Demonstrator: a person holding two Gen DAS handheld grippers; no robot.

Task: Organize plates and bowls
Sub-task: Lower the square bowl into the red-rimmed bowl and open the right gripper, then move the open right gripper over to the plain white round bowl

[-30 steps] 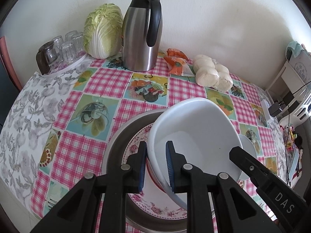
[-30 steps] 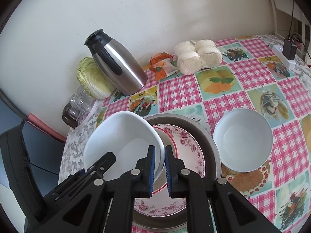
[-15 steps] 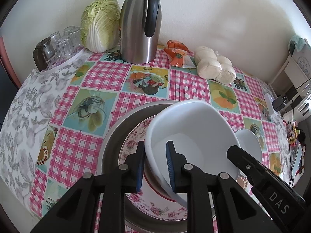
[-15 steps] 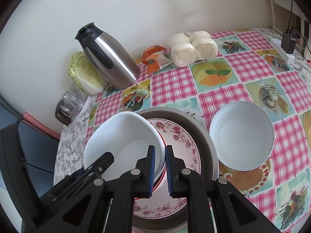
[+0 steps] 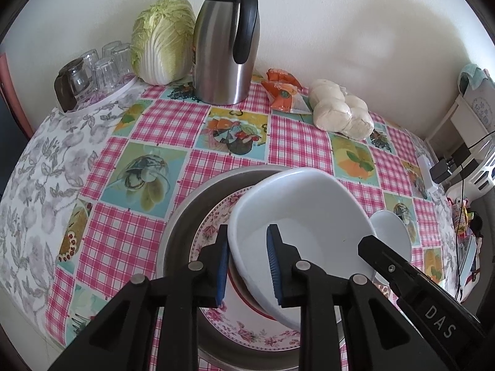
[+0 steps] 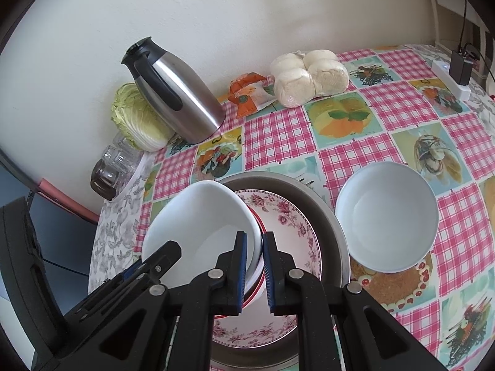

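Observation:
A white bowl [image 5: 303, 216] is held tilted over a floral plate [image 5: 216, 225] that lies in a round metal tray [image 5: 185, 210]. My left gripper [image 5: 247, 266] is shut on the bowl's left rim. My right gripper [image 6: 254, 272] is shut on the opposite rim of the same bowl [image 6: 201, 225]; a red-rimmed dish edge [image 6: 258, 219] shows just under the bowl. A second white bowl [image 6: 386, 216] stands on the table right of the tray [image 6: 328, 216]; it also shows in the left wrist view [image 5: 393, 232]. The floral plate [image 6: 290, 219] shows in the right wrist view too.
Along the wall stand a steel thermos jug [image 5: 225, 46], a cabbage [image 5: 161, 49], a tray of upturned glasses [image 5: 92, 71], orange packets [image 5: 284, 92] and a bag of buns [image 5: 340, 111]. A power strip with a charger [image 6: 454, 74] lies at the far right.
Both grippers have shifted a little with the bowl held between them; its tilt over the floral plate has changed slightly. Both grips stay the same.

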